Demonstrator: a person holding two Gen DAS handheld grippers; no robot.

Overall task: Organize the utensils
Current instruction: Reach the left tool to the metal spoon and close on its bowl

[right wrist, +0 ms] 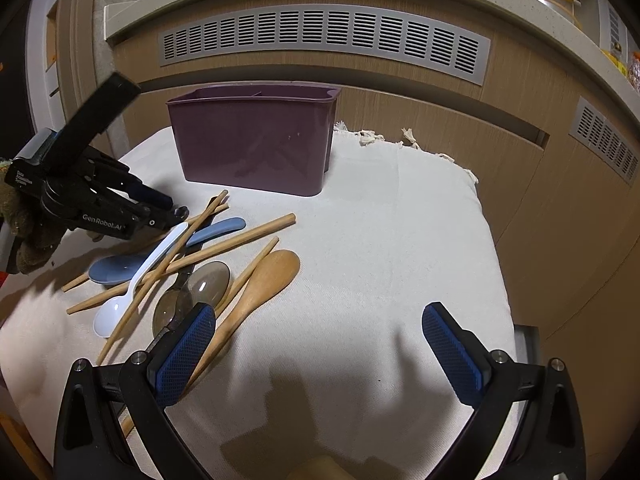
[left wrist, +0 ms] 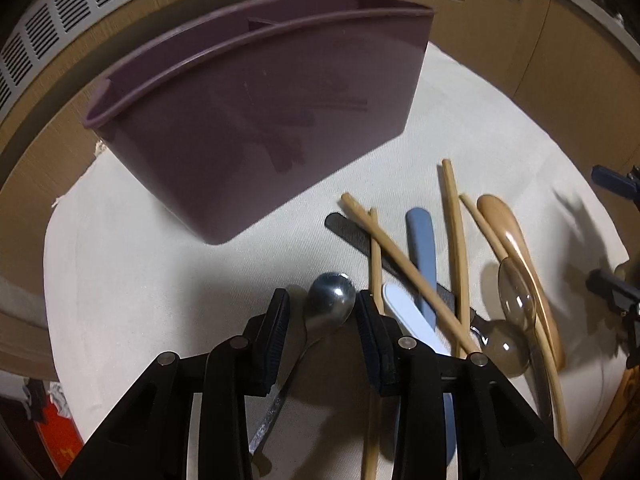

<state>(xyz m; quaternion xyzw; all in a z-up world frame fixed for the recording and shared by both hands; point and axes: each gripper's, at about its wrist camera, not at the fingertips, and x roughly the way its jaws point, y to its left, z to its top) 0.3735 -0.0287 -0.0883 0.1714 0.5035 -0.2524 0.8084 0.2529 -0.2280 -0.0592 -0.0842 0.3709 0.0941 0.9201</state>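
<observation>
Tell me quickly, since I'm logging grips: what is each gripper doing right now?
Left gripper: fingers partly closed around the shiny metal spoon; a firm grip cannot be told.
Right gripper: open, holding nothing.

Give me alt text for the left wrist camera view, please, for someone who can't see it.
The left claw straddles a metal spoon lying on a white cloth. To its right lies a jumble of wooden chopsticks and other spoons, and a purple utensil holder stands behind.
</observation>
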